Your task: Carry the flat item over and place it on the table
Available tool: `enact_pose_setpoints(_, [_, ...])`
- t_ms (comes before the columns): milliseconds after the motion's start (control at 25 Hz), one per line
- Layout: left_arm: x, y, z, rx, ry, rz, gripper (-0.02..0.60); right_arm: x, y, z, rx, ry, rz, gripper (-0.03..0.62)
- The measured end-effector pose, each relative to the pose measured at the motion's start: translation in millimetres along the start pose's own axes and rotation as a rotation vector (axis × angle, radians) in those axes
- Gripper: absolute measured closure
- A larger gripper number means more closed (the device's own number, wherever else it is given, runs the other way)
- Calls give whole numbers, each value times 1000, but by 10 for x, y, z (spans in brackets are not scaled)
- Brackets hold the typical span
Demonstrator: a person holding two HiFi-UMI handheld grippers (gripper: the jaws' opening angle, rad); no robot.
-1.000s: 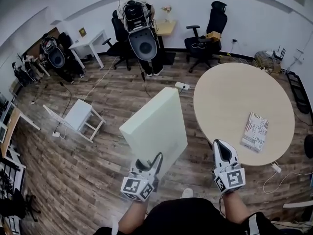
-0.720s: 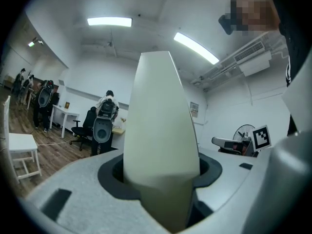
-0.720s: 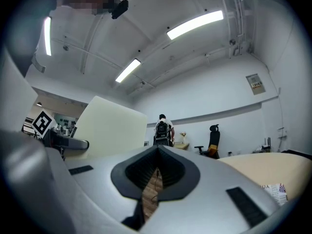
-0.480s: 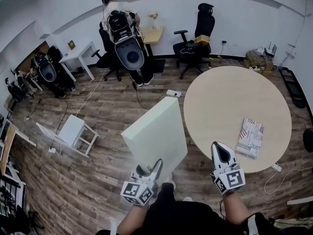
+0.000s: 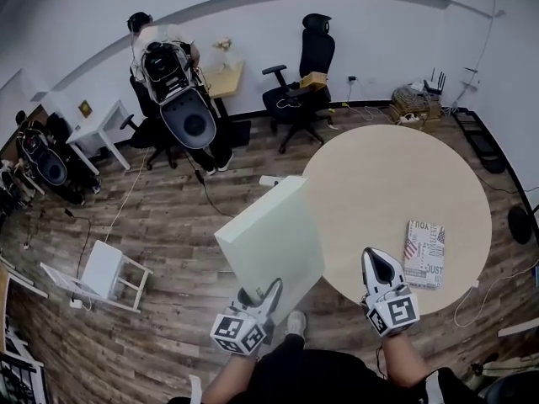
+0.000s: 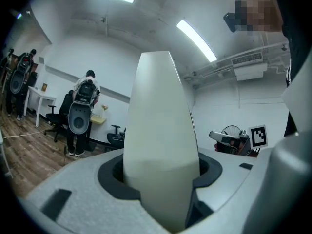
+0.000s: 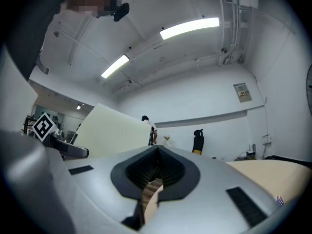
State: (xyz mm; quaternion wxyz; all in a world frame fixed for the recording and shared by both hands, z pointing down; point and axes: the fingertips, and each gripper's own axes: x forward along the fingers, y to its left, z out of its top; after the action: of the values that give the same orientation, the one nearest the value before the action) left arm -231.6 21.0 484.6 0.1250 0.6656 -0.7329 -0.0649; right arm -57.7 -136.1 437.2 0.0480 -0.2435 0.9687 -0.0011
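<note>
Fingers of the left gripper gripped the flat panel by its near edge, at the left rim of the round bench; the right gripper had its fingers pressed together, empty. Carrying looked to be the step in hand; next the panel wanted swinging right and laying flat, clear of the book

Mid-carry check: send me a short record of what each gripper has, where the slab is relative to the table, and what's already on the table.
left gripper: shut on the slab's near edge
right gripper: jaws together, empty, above the table's near rim
slab: pale, flat, tilted up; mostly over the floor, beside the table's left rim
table: round, light wood
on table: one printed booklet, by the right gripper
placement: not yet done
</note>
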Motion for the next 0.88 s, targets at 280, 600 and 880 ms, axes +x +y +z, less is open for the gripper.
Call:
enact_pose_setpoints(280, [780, 409, 244, -1, 37, -127, 333, 592, -242, 92, -8, 1, -94, 597])
enact_pose_setpoints(600, [1479, 647, 229, -68, 115, -290, 333, 906, -516, 70, -16, 14, -234, 597])
enact_pose_setpoints(880, [1996, 534, 44, -155, 194, -411, 333, 761, -816, -106, -18, 84, -331, 597])
